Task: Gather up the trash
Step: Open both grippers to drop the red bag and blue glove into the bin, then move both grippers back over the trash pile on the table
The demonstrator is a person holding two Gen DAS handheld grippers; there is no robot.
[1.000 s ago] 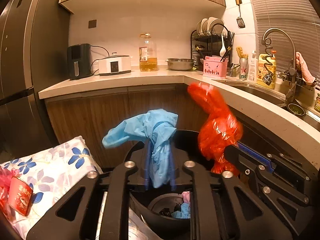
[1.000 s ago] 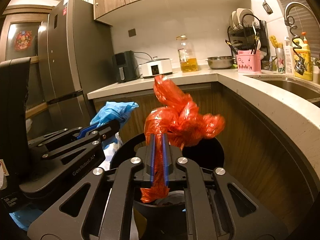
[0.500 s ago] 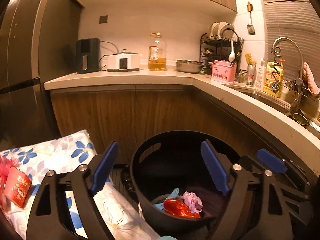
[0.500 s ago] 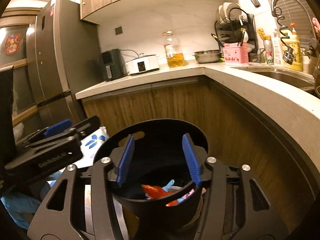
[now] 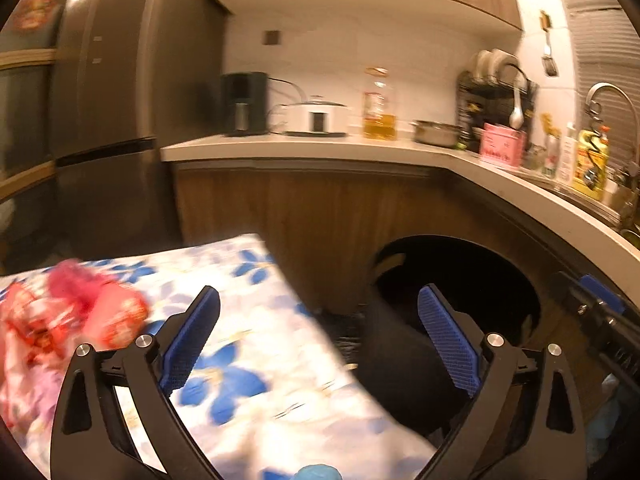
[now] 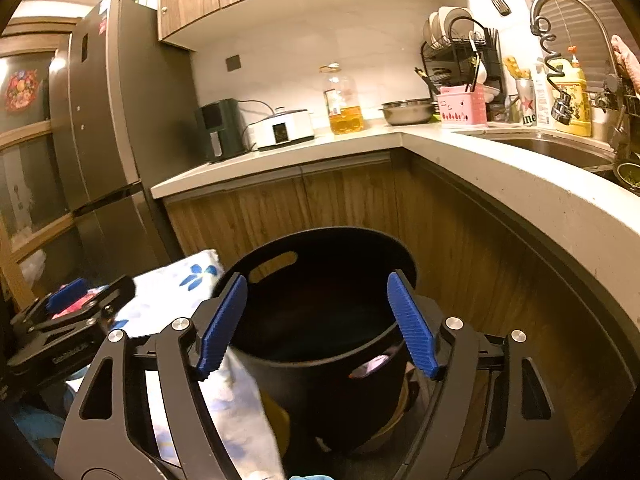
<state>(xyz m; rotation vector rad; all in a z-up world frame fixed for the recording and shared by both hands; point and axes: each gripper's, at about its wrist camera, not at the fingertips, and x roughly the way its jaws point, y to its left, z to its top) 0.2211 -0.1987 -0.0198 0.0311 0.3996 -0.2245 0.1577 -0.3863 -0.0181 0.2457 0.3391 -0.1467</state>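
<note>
A black trash bin (image 6: 320, 320) stands on the floor by the wooden cabinets; it also shows at the right of the left wrist view (image 5: 460, 280). Its contents are hidden from here. My right gripper (image 6: 316, 324) is open and empty, its blue pads either side of the bin's rim. My left gripper (image 5: 320, 340) is open and empty, over the edge of a white cloth with blue flowers (image 5: 248, 360). Red and pink wrappers (image 5: 72, 316) lie blurred on the cloth to the left. The left gripper also shows at the left of the right wrist view (image 6: 68, 320).
A curved stone counter (image 6: 500, 176) runs along the right, with a sink, faucet, dish rack and oil bottle (image 6: 344, 100). A dark fridge (image 6: 112, 140) stands at the left. A bit of blue plastic (image 5: 318, 472) sits at the bottom edge.
One second ago each gripper held a bag over the bin, blue in the left, red in the right. Both opened and the bags dropped in. The left gripper has since swung left over the cloth.
</note>
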